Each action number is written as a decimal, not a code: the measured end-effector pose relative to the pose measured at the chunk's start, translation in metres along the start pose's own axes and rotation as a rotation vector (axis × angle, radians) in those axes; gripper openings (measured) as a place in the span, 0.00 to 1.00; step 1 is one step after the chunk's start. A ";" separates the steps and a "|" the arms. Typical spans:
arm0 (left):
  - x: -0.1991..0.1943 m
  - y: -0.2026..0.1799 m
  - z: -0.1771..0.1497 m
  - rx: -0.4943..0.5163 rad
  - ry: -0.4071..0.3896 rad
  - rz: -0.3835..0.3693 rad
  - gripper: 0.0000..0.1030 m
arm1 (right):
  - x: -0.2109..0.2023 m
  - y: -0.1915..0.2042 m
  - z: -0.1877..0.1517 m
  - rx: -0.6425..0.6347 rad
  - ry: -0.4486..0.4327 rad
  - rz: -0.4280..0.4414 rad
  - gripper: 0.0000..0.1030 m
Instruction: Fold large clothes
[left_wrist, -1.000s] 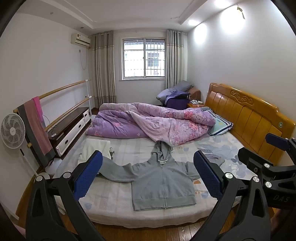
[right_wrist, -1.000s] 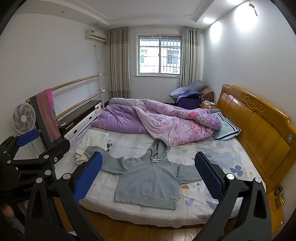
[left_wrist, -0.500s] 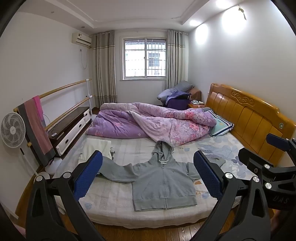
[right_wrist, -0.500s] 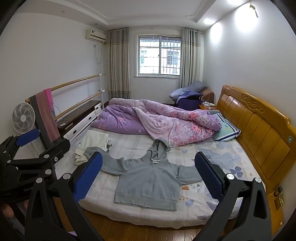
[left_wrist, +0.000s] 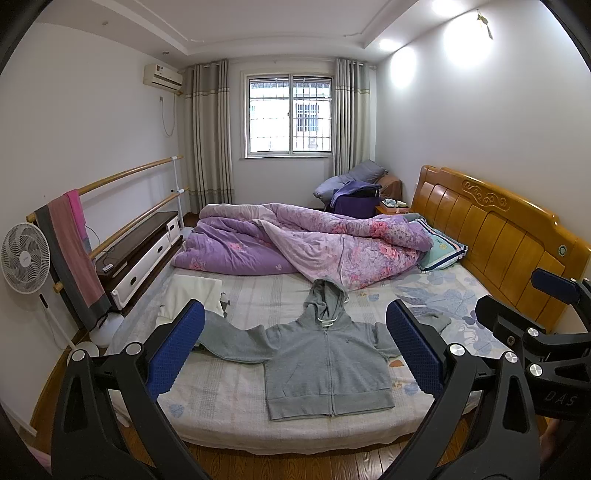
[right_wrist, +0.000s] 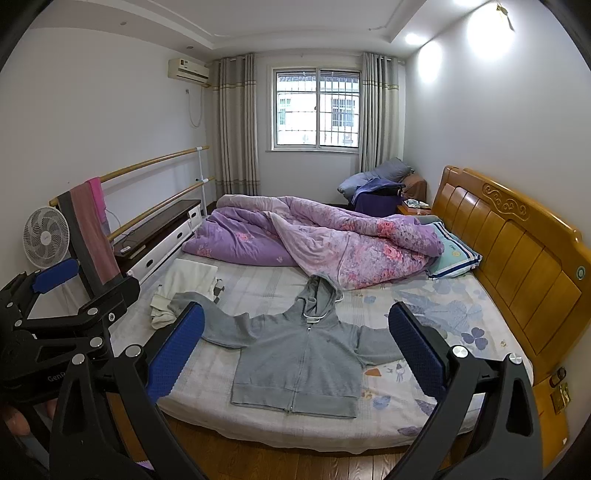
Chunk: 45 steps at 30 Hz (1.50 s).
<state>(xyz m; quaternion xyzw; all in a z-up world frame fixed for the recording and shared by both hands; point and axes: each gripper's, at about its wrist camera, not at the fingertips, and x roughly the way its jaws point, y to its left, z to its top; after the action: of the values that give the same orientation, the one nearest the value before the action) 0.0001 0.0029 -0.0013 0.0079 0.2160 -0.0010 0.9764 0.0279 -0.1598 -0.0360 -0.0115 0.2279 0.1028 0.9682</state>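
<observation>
A grey zip hoodie (left_wrist: 325, 362) lies flat and face up on the near part of the bed, sleeves spread to both sides, hood toward the quilt. It also shows in the right wrist view (right_wrist: 299, 365). My left gripper (left_wrist: 295, 347) is open and empty, held in the air in front of the bed's near edge. My right gripper (right_wrist: 295, 347) is open and empty too, at about the same distance. Each gripper shows at the edge of the other's view. Neither touches the hoodie.
A purple flowered quilt (left_wrist: 303, 243) is bunched across the far half of the bed. A white folded cloth (left_wrist: 192, 295) lies at the hoodie's left sleeve. A wooden headboard (left_wrist: 491, 236) stands at the right. A fan (left_wrist: 24, 258) and a rail with towels stand at the left.
Both views have shifted only slightly. The hoodie has not moved and both grippers stay open.
</observation>
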 end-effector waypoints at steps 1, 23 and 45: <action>0.000 0.000 0.000 0.000 0.000 0.000 0.96 | 0.000 0.000 0.000 0.000 0.000 0.000 0.93; 0.009 0.001 -0.007 -0.002 0.007 -0.001 0.96 | 0.002 -0.004 -0.004 0.012 0.010 -0.002 0.93; 0.031 0.010 -0.024 0.004 0.021 -0.009 0.96 | 0.011 0.003 -0.005 0.027 0.038 -0.013 0.93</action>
<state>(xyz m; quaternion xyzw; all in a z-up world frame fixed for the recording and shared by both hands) 0.0183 0.0135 -0.0359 0.0090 0.2260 -0.0056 0.9741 0.0346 -0.1550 -0.0453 -0.0019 0.2473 0.0931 0.9645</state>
